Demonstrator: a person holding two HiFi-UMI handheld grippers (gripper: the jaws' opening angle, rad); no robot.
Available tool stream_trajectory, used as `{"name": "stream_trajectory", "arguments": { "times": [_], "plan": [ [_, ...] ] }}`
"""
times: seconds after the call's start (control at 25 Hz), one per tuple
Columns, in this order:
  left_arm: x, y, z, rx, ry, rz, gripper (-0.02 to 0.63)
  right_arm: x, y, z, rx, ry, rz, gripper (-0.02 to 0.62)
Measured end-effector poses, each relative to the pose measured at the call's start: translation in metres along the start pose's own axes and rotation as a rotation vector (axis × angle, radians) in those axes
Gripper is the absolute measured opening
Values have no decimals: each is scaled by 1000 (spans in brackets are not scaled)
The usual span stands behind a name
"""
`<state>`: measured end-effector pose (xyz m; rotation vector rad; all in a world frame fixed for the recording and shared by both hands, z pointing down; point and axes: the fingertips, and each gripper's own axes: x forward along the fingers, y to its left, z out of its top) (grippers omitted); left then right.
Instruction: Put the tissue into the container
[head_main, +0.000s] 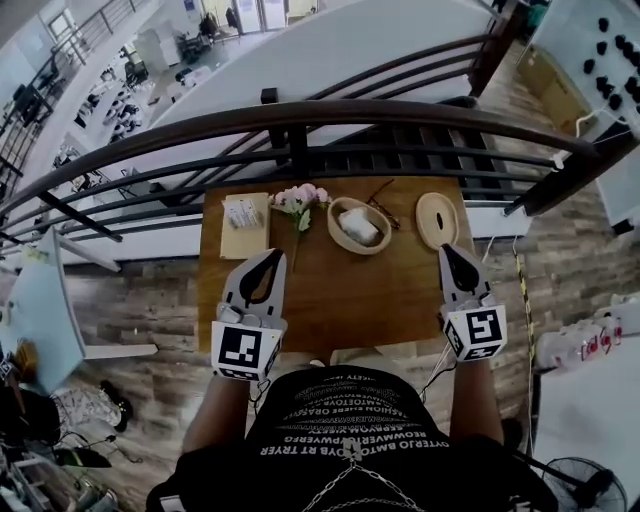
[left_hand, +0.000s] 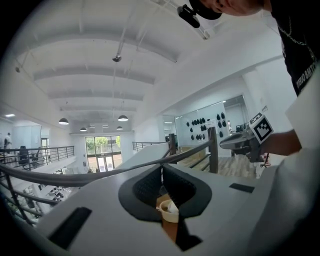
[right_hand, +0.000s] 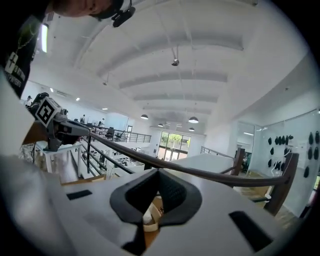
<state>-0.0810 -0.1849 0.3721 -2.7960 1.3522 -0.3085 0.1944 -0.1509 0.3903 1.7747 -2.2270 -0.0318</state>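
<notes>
An oval wooden container (head_main: 345, 238) stands mid-table at the back with a white tissue (head_main: 362, 229) lying in it. Its oval lid (head_main: 437, 220) lies flat to the right. A tissue pack (head_main: 242, 212) rests on a pale wooden box (head_main: 246, 242) at the back left. My left gripper (head_main: 269, 256) hovers over the table's front left, jaws shut and empty. My right gripper (head_main: 446, 250) hangs at the front right below the lid, also shut on nothing. The container (left_hand: 170, 210) shows below the shut jaws of my left gripper (left_hand: 161, 172). The same container (right_hand: 148, 218) shows under my right gripper (right_hand: 159, 175).
Pink flowers (head_main: 299, 199) lie between the tissue pack and the container. Eyeglasses (head_main: 381, 200) lie behind the container. A dark metal railing (head_main: 300, 125) runs along the table's far edge, with a drop to a lower floor beyond. The person's torso stands at the near edge.
</notes>
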Motion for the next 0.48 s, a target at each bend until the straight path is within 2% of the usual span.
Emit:
{"name": "stream_trajectory", "arguments": {
  "times": [0.24,0.48],
  "plan": [
    [-25,-4,-6,-10,1,-31,31,-20,24,20,-12,-34,-19,14],
    [-33,-2,-9,-23,-13,-27,31,-16,42,21,-47,-10,5,14]
  ]
}}
